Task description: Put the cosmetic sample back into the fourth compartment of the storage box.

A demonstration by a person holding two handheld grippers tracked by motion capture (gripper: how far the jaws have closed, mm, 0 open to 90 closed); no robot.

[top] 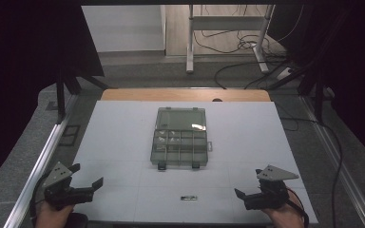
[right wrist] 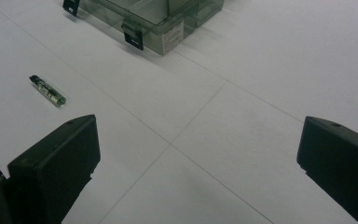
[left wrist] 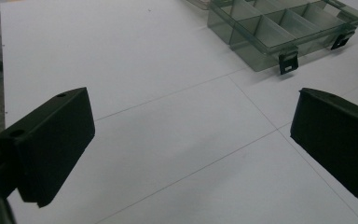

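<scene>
Two tools, both wide open & empty: left tool at the near-left of the white tabletop, right tool near-right. Looks like the start, nothing gripped yet. Clear compartment box sits mid-tabletop, lid open. Small vial-like tube lies near the front edge, betw. the tools. Prob. next: right tool reaches left, closes on it.

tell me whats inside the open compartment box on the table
The compartment box lies open, its lid folded back. Dividers split it into small cells; the nearer cells in both gripper views look empty. The far cells are too dim to judge.
</scene>
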